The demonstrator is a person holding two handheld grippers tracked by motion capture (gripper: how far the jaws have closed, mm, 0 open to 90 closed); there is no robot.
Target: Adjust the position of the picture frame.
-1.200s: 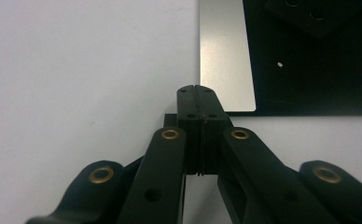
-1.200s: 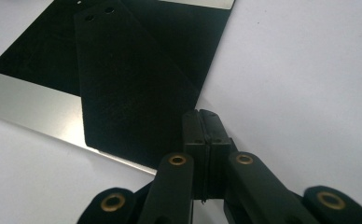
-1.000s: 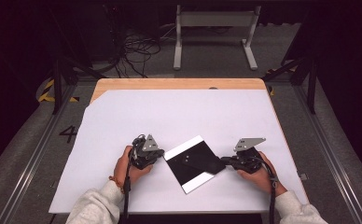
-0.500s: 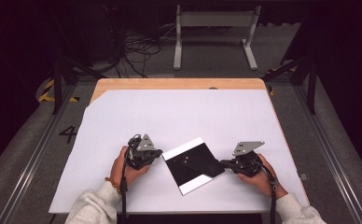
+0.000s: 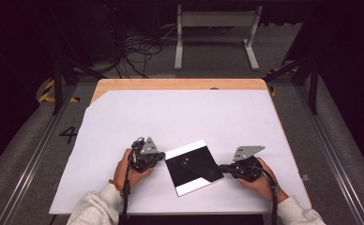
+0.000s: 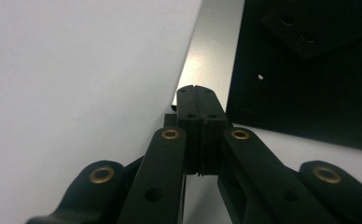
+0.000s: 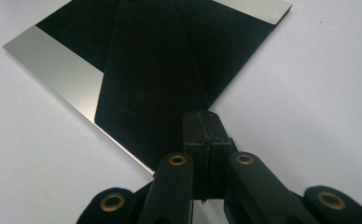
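Black-and-silver plate (image 5: 193, 167) lying flat on the white table cover (image 5: 180, 117) near its front edge, flanked by the left gripper (image 5: 163, 157) and right gripper (image 5: 221, 167), each with jaws closed empty at the plate's edge, cover around otherwise bare.

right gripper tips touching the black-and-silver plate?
Touching. In the right gripper view, the shut right gripper meets the near edge of the black-and-silver plate, no white table between them.
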